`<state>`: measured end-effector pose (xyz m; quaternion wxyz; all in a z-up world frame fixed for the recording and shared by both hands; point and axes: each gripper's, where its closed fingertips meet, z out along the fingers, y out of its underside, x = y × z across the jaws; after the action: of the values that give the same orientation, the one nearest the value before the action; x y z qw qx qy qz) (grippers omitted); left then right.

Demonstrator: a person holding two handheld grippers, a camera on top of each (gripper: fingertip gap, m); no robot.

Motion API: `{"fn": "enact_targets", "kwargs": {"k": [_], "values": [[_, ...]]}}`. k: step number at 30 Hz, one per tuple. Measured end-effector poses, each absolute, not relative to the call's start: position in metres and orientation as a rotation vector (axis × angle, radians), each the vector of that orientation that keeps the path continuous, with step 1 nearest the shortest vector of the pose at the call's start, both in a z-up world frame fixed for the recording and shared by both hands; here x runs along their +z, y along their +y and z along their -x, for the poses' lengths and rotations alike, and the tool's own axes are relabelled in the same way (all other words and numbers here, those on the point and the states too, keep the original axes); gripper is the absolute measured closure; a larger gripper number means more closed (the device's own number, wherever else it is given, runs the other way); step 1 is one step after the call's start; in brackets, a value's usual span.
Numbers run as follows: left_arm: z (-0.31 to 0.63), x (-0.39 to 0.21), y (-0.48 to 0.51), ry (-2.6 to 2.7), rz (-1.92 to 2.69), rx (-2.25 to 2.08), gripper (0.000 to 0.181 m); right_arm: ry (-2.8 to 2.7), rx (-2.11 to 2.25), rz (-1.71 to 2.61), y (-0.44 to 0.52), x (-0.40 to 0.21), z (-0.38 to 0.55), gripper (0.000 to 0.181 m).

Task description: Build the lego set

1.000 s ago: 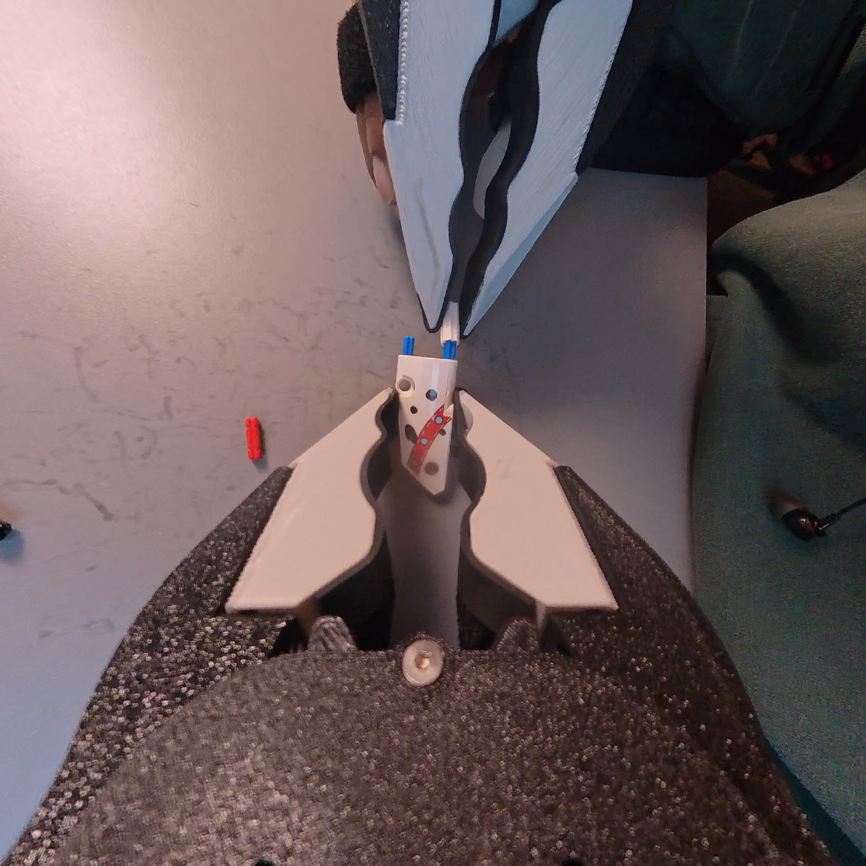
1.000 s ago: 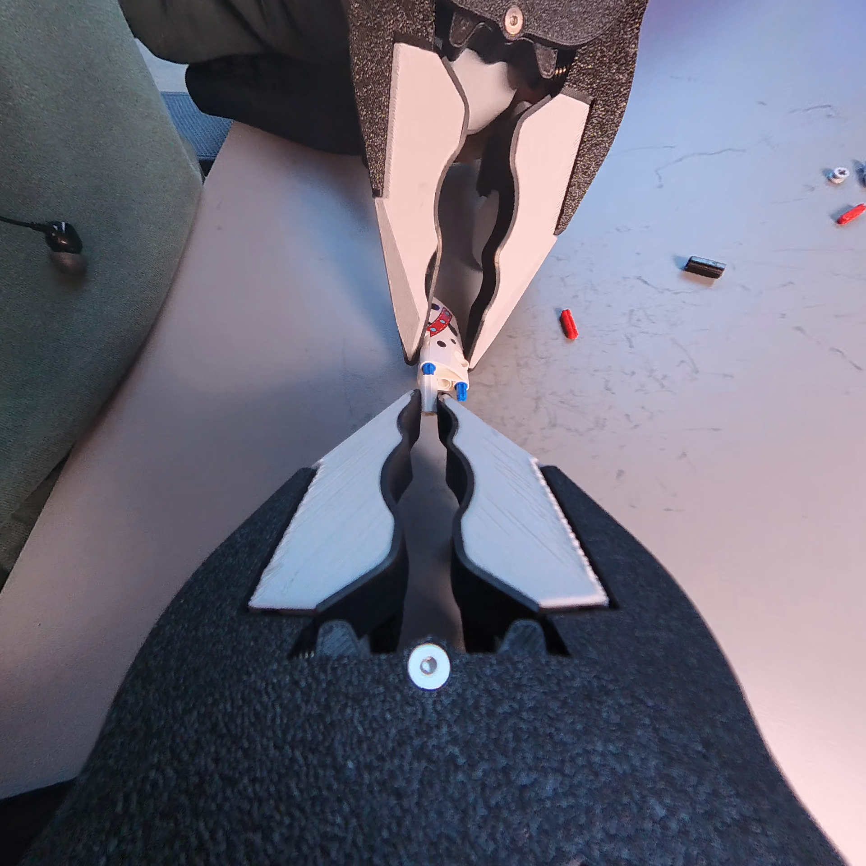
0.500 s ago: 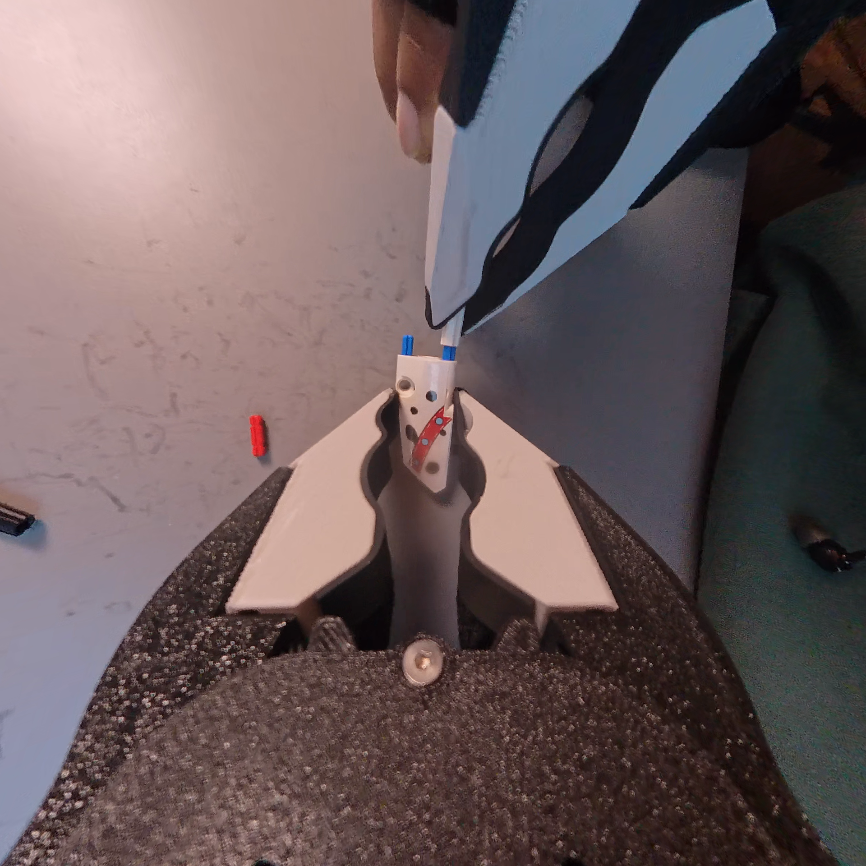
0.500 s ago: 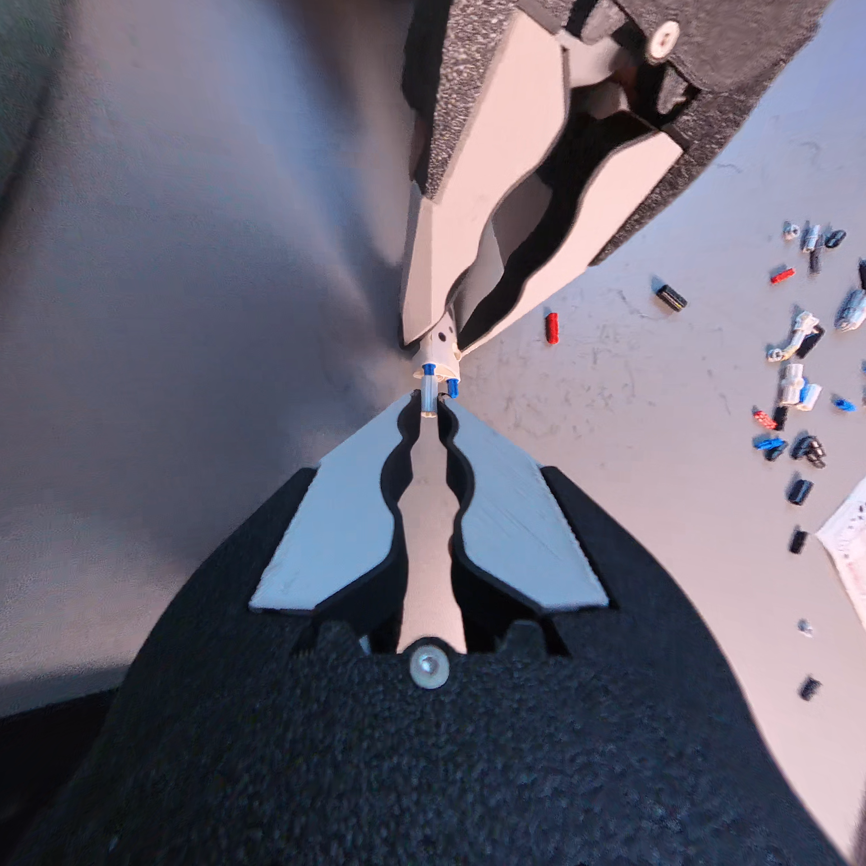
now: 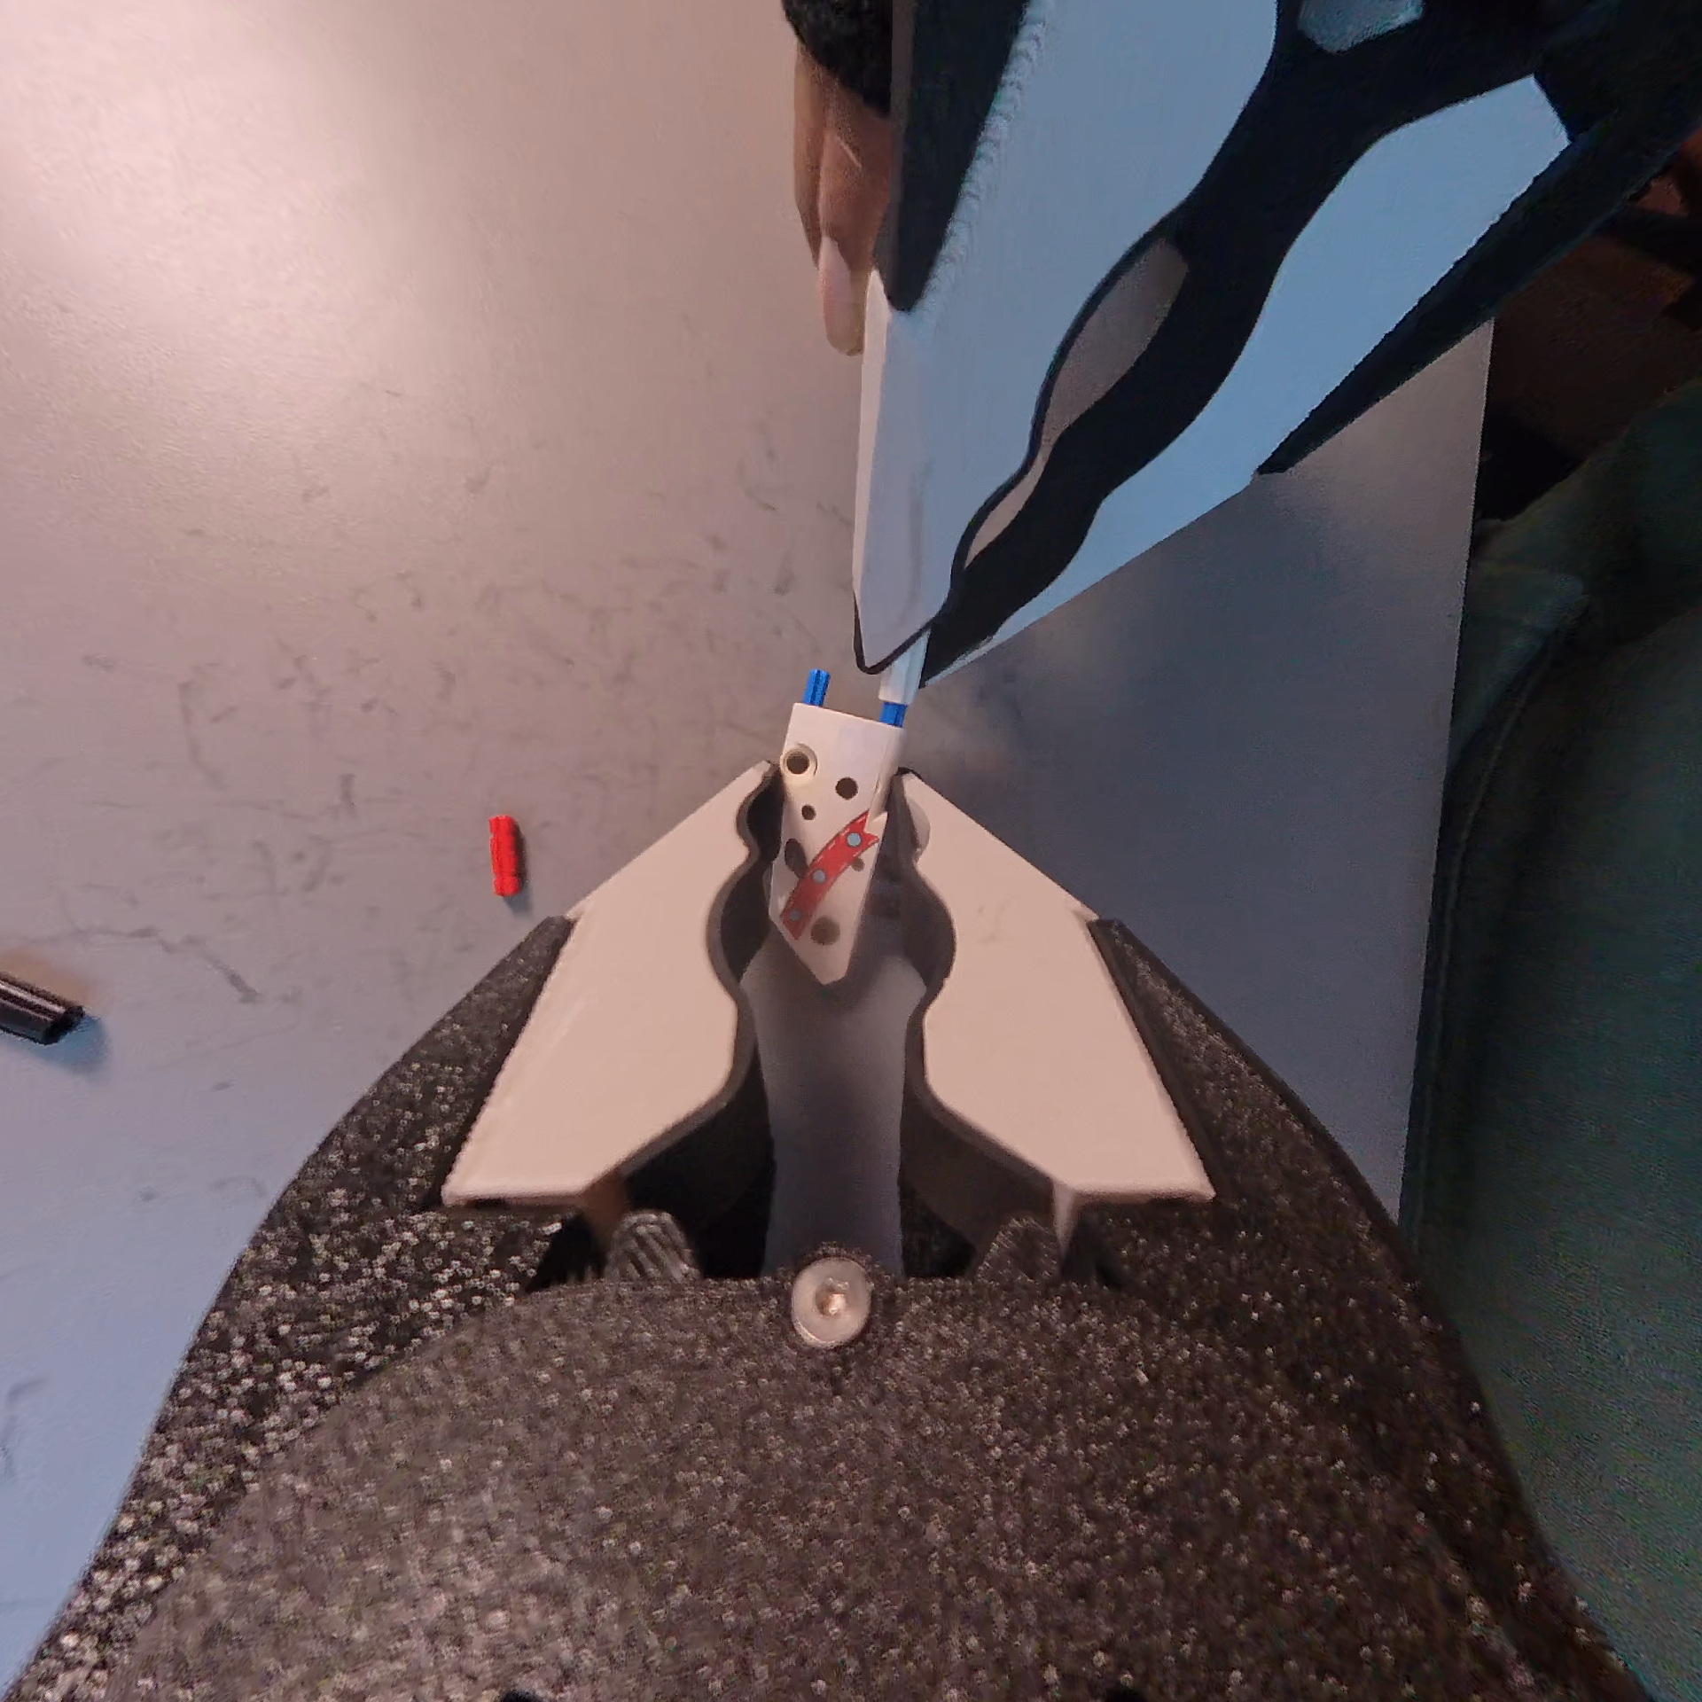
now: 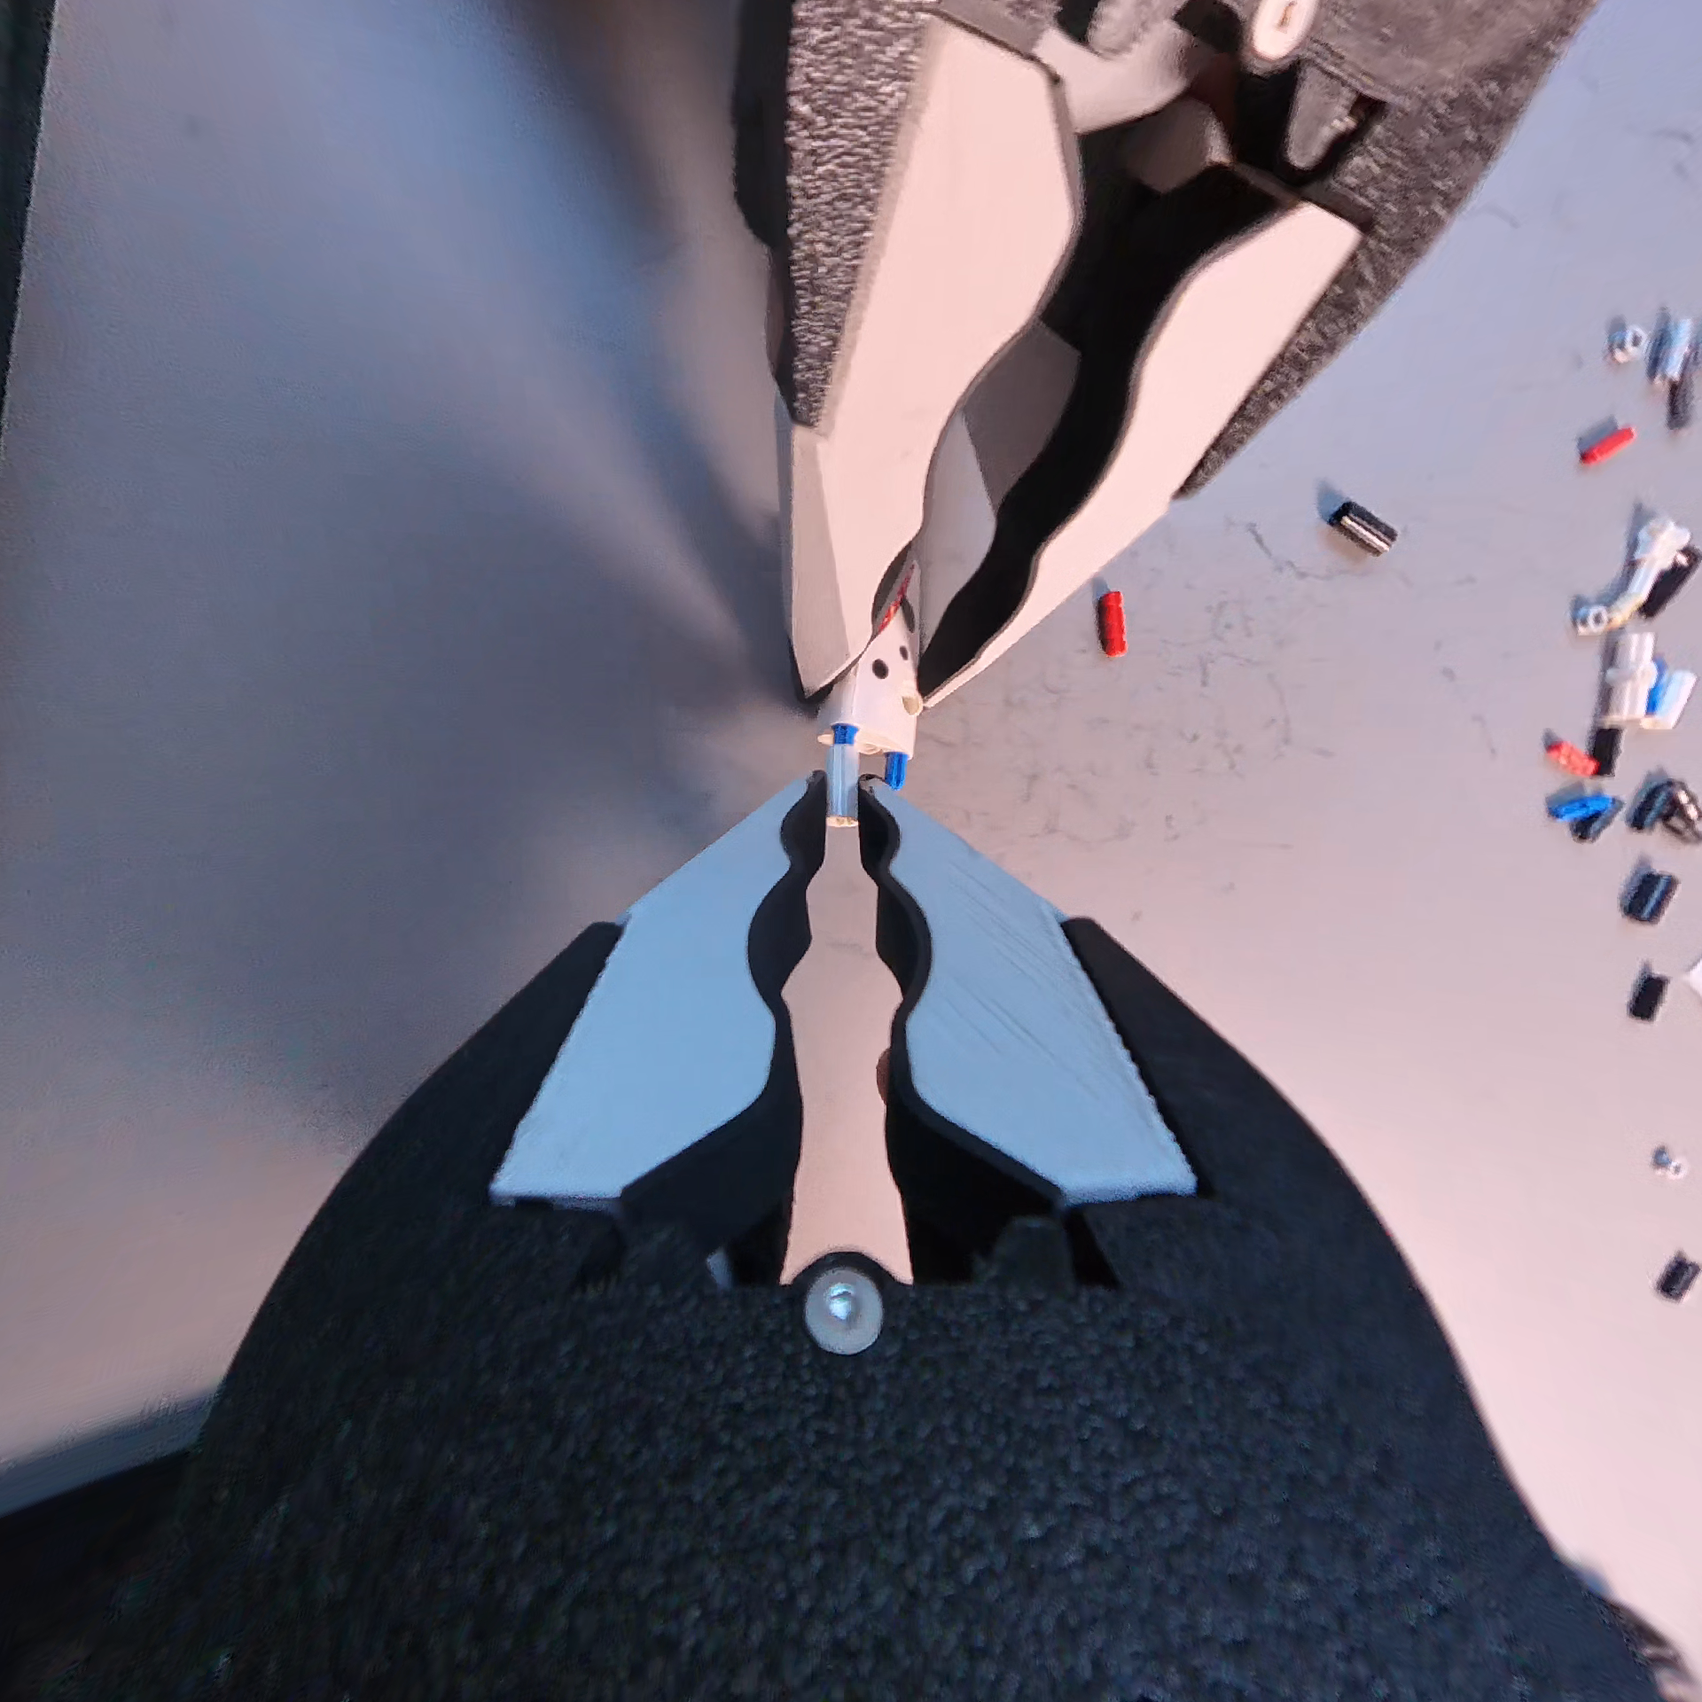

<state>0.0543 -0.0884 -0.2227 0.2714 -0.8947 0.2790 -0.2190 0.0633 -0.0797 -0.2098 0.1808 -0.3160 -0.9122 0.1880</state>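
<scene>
My left gripper (image 5: 833,778) is shut on a white Lego panel (image 5: 822,861) with a red stripe and several holes. Two blue pins (image 5: 815,686) stick out of the panel's far end. My right gripper (image 6: 840,792) is shut on a small white connector (image 6: 840,783), which sits on one blue pin (image 6: 843,734). In the left wrist view the right gripper (image 5: 898,658) comes down from above, its tips at the right-hand pin (image 5: 891,711). In the right wrist view the left gripper (image 6: 866,686) reaches in from above with the panel (image 6: 880,686).
A red pin (image 5: 504,855) and a black piece (image 5: 37,1008) lie on the grey table (image 5: 368,460) to the left. Several loose Lego parts (image 6: 1639,663) are scattered at the right of the right wrist view. Green cloth (image 5: 1584,921) lies beyond the table edge. The grippers are tip to tip, or close to it. The black piece (image 5: 37,1008) lies around 12 centimeters away from my left fingertips. It turns up in the right wrist view (image 6: 1347,526) as well.
Both grippers have turned against each other while staying joined at the pin. The panel now sits tilted in my left gripper. More of the loose parts have come into the right wrist view.
</scene>
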Motion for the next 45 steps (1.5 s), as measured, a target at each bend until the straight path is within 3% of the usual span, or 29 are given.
{"fn": "enact_targets", "kwargs": {"k": [7, 22, 26, 30, 35, 45], "values": [[-0.055, -0.224, -0.089, 0.783, 2.396, -0.482, 0.159, -2.392, 0.622, 1.102, -0.086, -0.213, -0.062, 0.176], [-0.052, -0.224, -0.092, 0.841, 2.338, -0.478, 0.157, -2.256, 0.615, 0.961, -0.086, -0.213, -0.058, 0.174], [-0.047, -0.209, -0.097, 0.795, 2.293, -0.621, 0.14, -2.241, 0.716, 1.0, -0.084, -0.208, -0.064, 0.162], [-0.008, -0.185, -0.083, 0.59, 2.214, -0.642, 0.143, -2.133, 0.874, 1.064, -0.069, -0.186, -0.065, 0.159], [0.046, -0.208, -0.07, 0.483, 2.292, -0.393, 0.149, -2.008, 0.89, 1.09, -0.035, -0.173, -0.054, 0.162], [0.068, -0.217, -0.054, 0.399, 2.278, -0.257, 0.154, -1.825, 0.882, 1.123, 0.003, -0.173, -0.038, 0.167]]}}
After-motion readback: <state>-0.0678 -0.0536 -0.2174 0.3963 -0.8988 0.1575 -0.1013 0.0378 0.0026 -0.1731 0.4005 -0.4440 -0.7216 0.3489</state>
